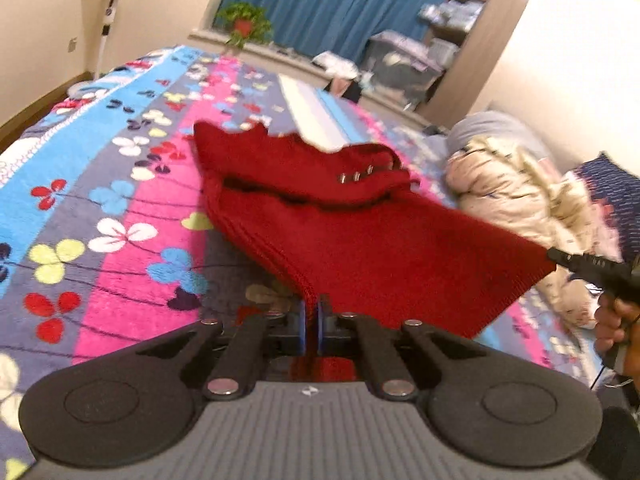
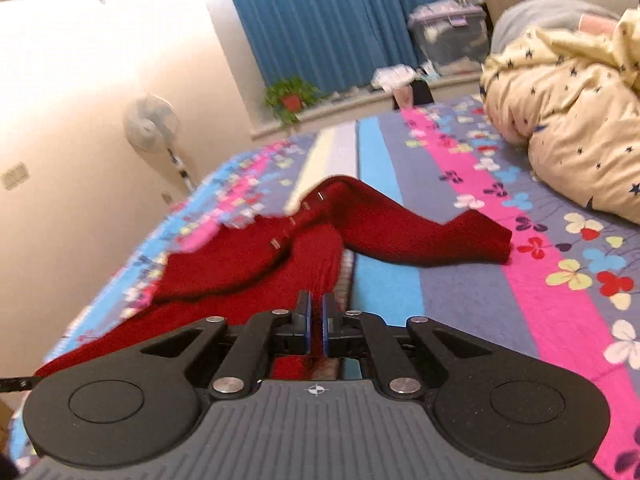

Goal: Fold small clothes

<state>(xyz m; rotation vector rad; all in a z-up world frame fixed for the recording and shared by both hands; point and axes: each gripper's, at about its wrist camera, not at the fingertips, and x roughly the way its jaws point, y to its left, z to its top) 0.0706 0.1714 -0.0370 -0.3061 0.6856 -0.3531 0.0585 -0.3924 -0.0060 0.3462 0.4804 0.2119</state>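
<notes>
Ribbed red knit sweater [image 1: 360, 240], seemingly metal-buttoned, hem corners pinched in left gripper [image 1: 311, 312] and right gripper [image 2: 316, 312] fingers.

I find no words or numbers I can read. My claws' grey bodies carry only a small round emblem; marks on the other claw's black finger are too blurred.
</notes>
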